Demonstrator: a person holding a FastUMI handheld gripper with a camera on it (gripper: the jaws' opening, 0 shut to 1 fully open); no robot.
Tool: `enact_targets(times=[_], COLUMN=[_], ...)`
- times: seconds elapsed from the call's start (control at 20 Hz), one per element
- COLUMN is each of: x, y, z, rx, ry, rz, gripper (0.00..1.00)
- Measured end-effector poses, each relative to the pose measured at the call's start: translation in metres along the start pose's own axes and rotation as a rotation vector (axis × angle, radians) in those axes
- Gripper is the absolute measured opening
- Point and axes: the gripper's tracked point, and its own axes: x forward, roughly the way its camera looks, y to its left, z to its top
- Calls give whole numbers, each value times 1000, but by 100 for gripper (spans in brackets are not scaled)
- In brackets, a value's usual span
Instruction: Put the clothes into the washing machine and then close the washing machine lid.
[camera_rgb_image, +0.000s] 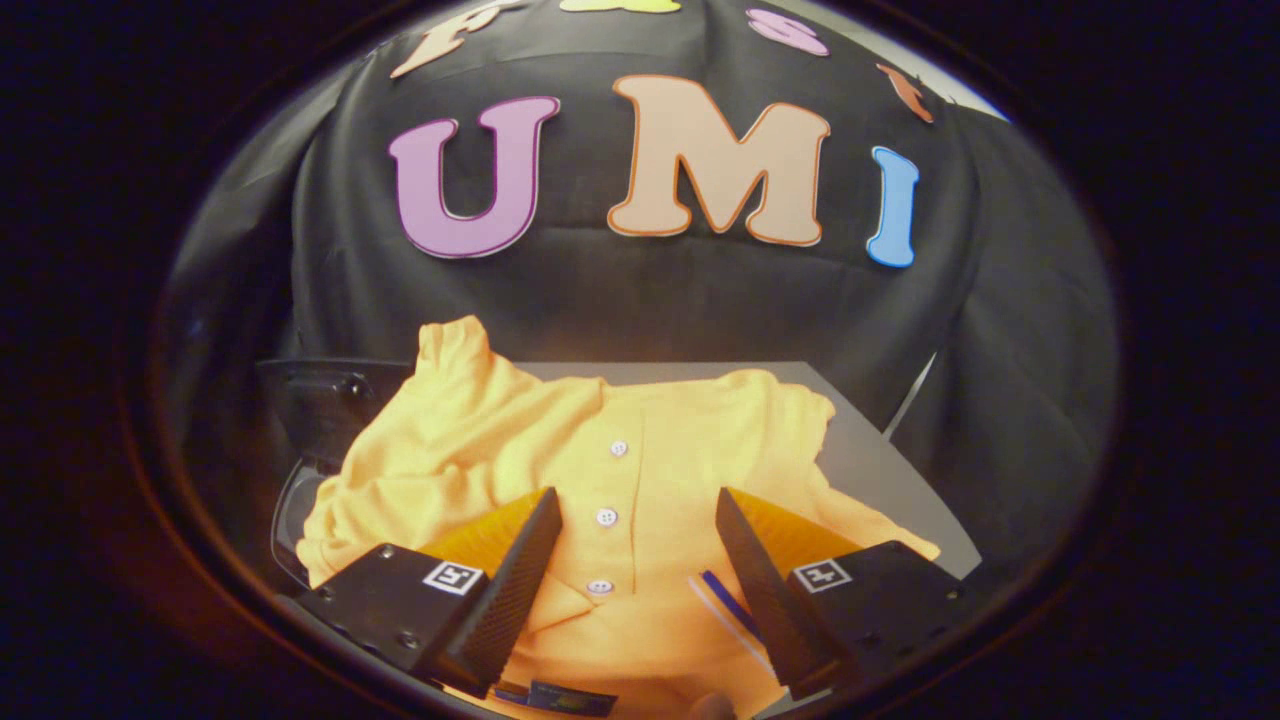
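Observation:
A yellow polo shirt with white buttons lies bunched on a grey table, one sleeve sticking up at its far left. My gripper is open just above the shirt. The button placket runs between the two fingers, and nothing is pinched. Left of the shirt, partly under its edge, a dark washing machine shows with a clear curved rim. I cannot tell how its lid stands.
The grey table's bare part lies to the right of the shirt and ends at a right edge. The black cloth wall rises close behind the table. A small dark label lies at the shirt's near edge.

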Motion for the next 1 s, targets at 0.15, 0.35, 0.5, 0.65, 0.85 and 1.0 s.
enact_targets(times=[0.15,0.35,0.5,0.65,0.85,1.0], x=[8,7,1,-13,-32,-45], y=[5,2,2,14,33,63], z=[-1,4,15,43,80,107], rx=[21,1,96,180,155,132], ry=[23,11,-19,-86,-151,-180], rz=[38,20,39,79,101,148], gripper=[91,31,5,3,4,3])
